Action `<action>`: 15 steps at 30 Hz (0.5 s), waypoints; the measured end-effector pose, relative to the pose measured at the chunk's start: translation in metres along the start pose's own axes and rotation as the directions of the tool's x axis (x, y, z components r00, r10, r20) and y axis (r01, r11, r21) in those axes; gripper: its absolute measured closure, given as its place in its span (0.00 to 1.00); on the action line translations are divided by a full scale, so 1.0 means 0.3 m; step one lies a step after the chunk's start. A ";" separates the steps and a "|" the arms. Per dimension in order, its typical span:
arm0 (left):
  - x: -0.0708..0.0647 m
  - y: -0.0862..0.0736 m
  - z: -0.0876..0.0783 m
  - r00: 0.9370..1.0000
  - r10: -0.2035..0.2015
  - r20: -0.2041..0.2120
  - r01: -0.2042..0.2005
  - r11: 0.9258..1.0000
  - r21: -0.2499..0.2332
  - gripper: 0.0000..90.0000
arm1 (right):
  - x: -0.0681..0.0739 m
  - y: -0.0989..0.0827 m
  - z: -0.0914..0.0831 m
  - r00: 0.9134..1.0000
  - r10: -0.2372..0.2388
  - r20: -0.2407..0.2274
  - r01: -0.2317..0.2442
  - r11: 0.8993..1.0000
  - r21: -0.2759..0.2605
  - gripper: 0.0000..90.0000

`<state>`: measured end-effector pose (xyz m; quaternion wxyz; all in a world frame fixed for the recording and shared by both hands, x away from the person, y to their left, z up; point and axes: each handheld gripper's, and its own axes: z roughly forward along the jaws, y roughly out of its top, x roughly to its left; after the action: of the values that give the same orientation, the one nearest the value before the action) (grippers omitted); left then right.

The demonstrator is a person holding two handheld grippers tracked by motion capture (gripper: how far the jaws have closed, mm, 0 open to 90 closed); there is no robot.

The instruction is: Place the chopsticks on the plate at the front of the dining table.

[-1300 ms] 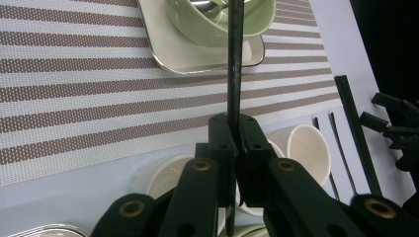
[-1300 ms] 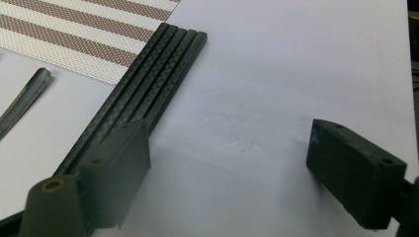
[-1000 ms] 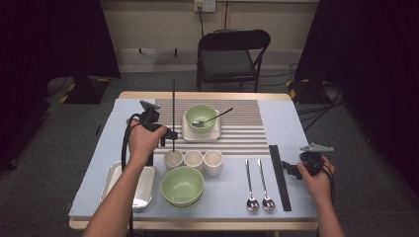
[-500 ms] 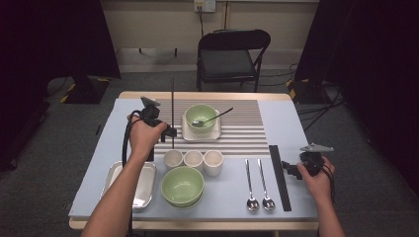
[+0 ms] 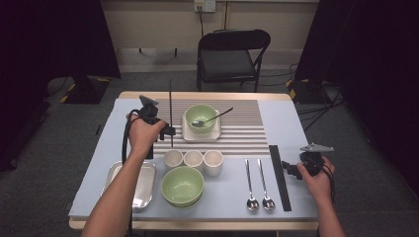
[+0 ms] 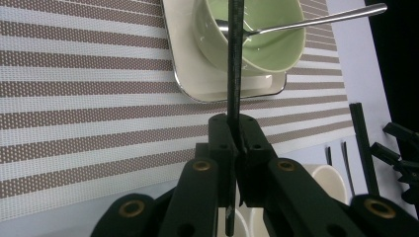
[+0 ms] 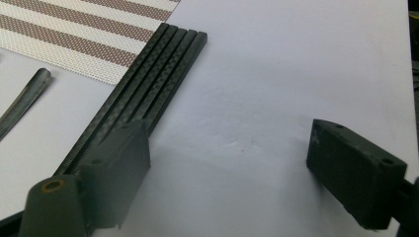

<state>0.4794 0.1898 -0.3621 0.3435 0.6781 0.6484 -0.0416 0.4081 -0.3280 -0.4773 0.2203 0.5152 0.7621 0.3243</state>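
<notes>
A thin black chopstick [image 5: 171, 111] is held upright in the left claw [image 5: 168, 131], whose jaws are closed tight on its lower part, just above the striped placemat [image 5: 247, 133] and at about nine o'clock from the green bowl [image 5: 201, 116] on its square plate [image 5: 188, 132]. In the left gripper view the chopstick [image 6: 234, 69] is seen pinched between the two pads, with only a short end left below them. The stick is judged to be light, stiff and rather smooth, so it may turn or slide in the grip; a hold nearer to its middle would be steadier. The right claw [image 7: 230, 168] is spread apart with nothing between the jaws, and it rests on the tabletop [image 7: 296, 64] just beside the remaining black chopsticks [image 7: 148, 84], at three o'clock from the two spoons [image 5: 259, 182].
</notes>
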 end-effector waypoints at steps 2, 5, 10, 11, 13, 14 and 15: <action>-0.003 0.004 0.001 1.000 -0.012 -0.003 0.012 1.000 -0.006 0.96 | -0.001 0.000 0.000 1.000 0.000 -0.002 0.000 1.000 0.000 0.17; -0.008 0.014 0.001 1.000 -0.005 -0.014 0.005 1.000 -0.008 0.96 | -0.001 0.000 0.000 1.000 0.000 -0.003 0.000 1.000 0.000 0.17; -0.012 0.024 0.004 1.000 -0.011 -0.014 0.011 1.000 -0.010 0.96 | -0.002 0.000 0.001 1.000 -0.002 -0.003 0.002 1.000 -0.001 0.17; -0.015 0.025 0.008 0.999 -0.030 -0.016 0.029 0.999 -0.019 0.96 | -0.002 0.000 0.001 1.000 -0.001 -0.004 0.001 1.000 -0.001 0.17; -0.013 0.027 0.010 1.000 -0.018 -0.020 0.018 1.000 -0.011 0.96 | -0.001 0.000 0.001 1.000 -0.002 -0.003 0.002 1.000 -0.001 0.17; -0.014 0.028 0.011 1.000 -0.019 -0.019 0.019 1.000 -0.009 0.96 | -0.001 0.000 0.001 1.000 -0.002 -0.002 0.002 1.000 -0.001 0.17; -0.015 0.028 0.011 1.000 -0.018 -0.020 0.017 1.000 -0.011 0.96 | -0.001 0.000 0.000 1.000 0.000 -0.003 0.000 1.000 0.000 0.17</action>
<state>0.4877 0.1850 -0.3590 0.3400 0.6710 0.6581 -0.0344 0.4083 -0.3283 -0.4773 0.2193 0.5147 0.7625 0.3250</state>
